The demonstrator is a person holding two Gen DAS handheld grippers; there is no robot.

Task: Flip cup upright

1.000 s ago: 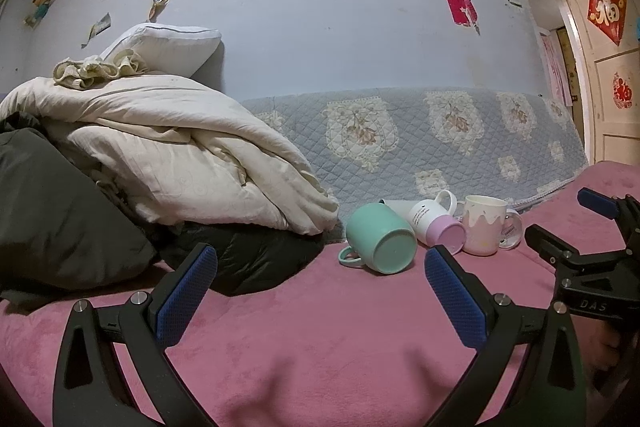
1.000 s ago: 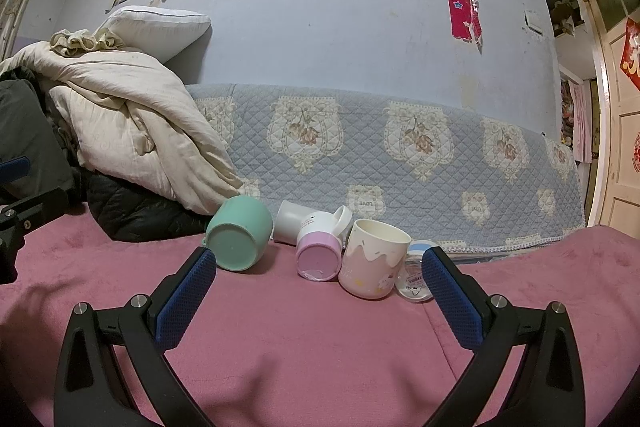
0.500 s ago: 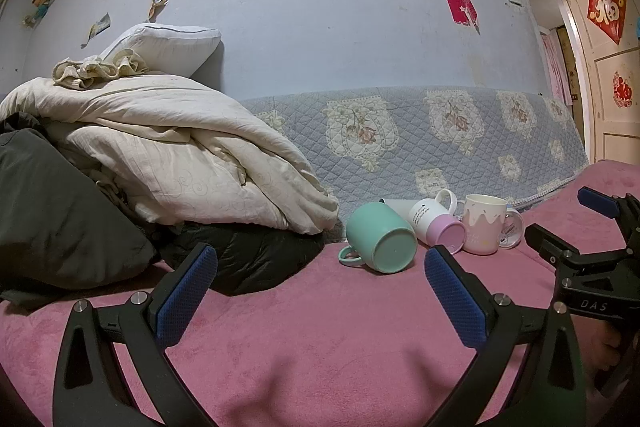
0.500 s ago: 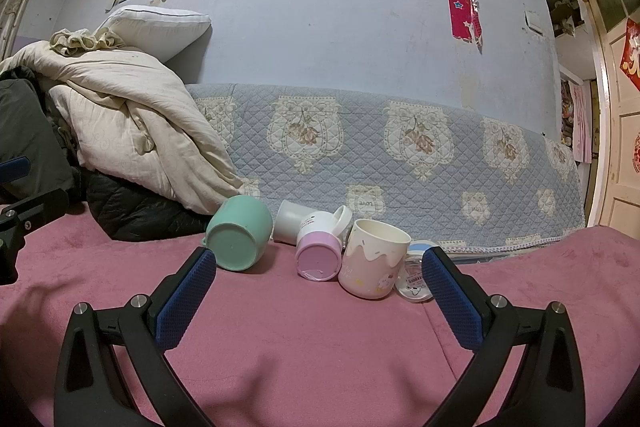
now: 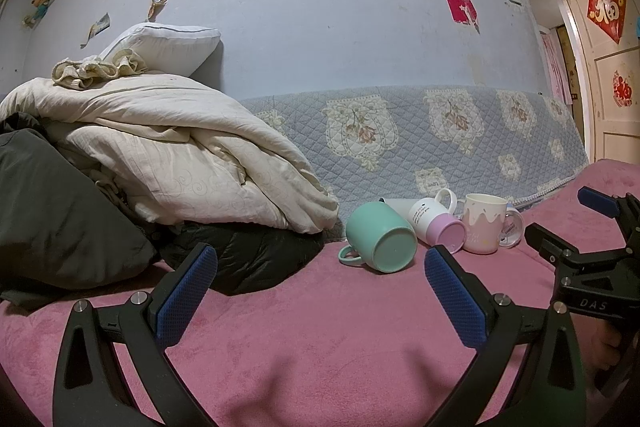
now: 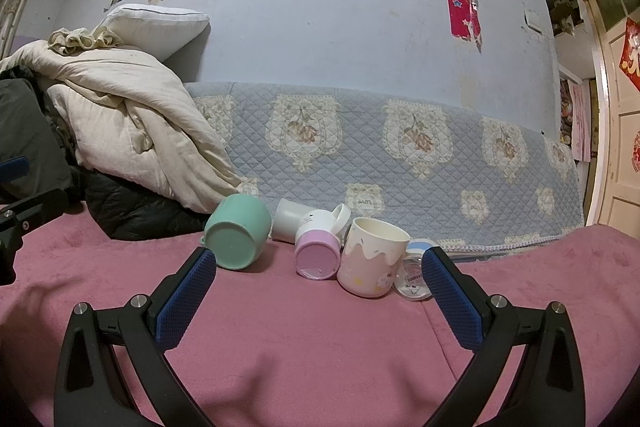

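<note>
Behind, a grey quilted cover (image 6: pixel 400 147) reads "LOVE" upside down; a pink blanket (image 6: pixel 312 339) spreads below. Both the left gripper (image 5: pixel 320 291) and right gripper (image 6: pixel 318 291), stamped "DAS", hang spread wide, empty. Far ahead, a green cup (image 5: pixel 380 242) lies sideways, beside a pink-bottomed cup (image 5: pixel 438 223) and an upright cream cup (image 5: pixel 484 223).

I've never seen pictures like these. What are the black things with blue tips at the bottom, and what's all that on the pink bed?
Those are two grabbing tools that a person holds, one in each hand. Each carries a camera looking out between its two fingers, so one picture comes from the left gripper and the other from the right gripper. Both are open and hold nothing. On the pink blanket are mugs: a green mug and a pink-bottomed mug lie on their sides, and a cream mug stands upright. Rumpled bedding is piled on the left.
</note>
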